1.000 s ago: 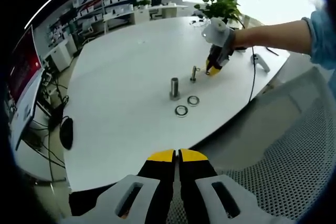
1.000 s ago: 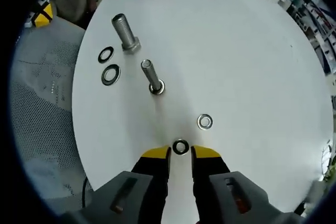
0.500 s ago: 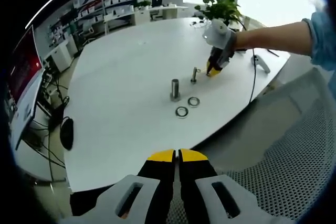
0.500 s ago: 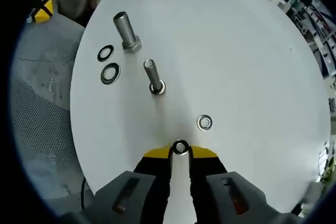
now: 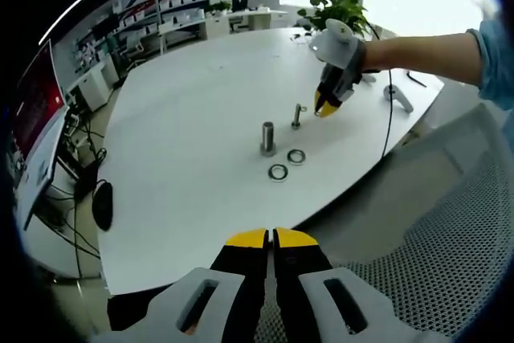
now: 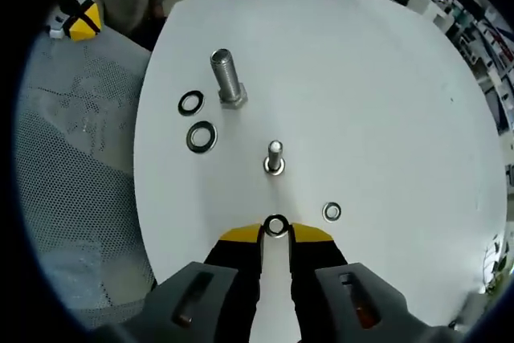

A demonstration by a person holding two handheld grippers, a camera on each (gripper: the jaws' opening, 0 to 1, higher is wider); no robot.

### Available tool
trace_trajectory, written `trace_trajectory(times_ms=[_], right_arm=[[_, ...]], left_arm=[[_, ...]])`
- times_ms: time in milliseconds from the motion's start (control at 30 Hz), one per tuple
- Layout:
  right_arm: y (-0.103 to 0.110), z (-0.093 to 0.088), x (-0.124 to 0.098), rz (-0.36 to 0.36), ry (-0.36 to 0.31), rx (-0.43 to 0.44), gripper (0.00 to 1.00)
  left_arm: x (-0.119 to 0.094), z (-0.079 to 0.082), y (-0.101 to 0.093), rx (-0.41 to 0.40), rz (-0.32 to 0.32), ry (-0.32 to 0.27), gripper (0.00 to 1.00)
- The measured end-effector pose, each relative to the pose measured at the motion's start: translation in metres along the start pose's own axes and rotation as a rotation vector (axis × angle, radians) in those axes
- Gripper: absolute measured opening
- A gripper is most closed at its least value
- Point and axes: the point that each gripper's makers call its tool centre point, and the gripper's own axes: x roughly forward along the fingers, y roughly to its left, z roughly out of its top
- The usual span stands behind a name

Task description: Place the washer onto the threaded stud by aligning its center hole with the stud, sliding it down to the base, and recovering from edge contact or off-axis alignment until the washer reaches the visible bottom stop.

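Note:
My right gripper (image 6: pixel 276 233) is shut on a small steel washer (image 6: pixel 276 218), held above the white table (image 6: pixel 385 102) just short of the thin threaded stud (image 6: pixel 275 156). That stud stands upright with a washer around its base. Another small washer (image 6: pixel 332 212) lies flat to the right of it. In the left gripper view the right gripper (image 5: pixel 324 107) hangs in a person's hand beside the thin stud (image 5: pixel 296 114). My left gripper (image 5: pixel 271 237) is shut on nothing, low and off the table's near edge.
A thick bolt (image 6: pixel 227 78) stands head-down, with two larger washers (image 6: pixel 190 103) (image 6: pixel 201 136) lying beside it. A mesh chair (image 6: pixel 72 174) borders the table. A person sits beyond the far edge. A potted plant (image 5: pixel 341 10) and cables sit at the table's end.
My right gripper closed on the small washer and lifted it off the table toward the thin stud, now looking more steeply down on it. The left gripper stayed still.

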Motion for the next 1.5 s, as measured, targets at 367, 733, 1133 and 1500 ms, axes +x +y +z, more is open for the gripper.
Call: trace_trajectory(times_ms=[367, 733, 1133, 1500], right_arm=[[0.008, 0.023, -0.021, 0.020, -0.009, -0.073, 0.14], [0.000, 0.038, -0.027, -0.004, 0.006, -0.140, 0.14], [-0.006, 0.056, -0.015, -0.004, 0.039, -0.203, 0.14], [-0.005, 0.055, -0.004, 0.017, 0.070, -0.209, 0.14]], left_arm=[[0.000, 0.001, 0.000, 0.001, 0.001, -0.010, 0.00], [0.001, 0.001, 0.000, -0.004, 0.000, -0.003, 0.00], [0.001, 0.003, 0.001, -0.012, 0.000, -0.015, 0.00], [0.000, 0.004, 0.005, -0.014, 0.007, -0.027, 0.00]])
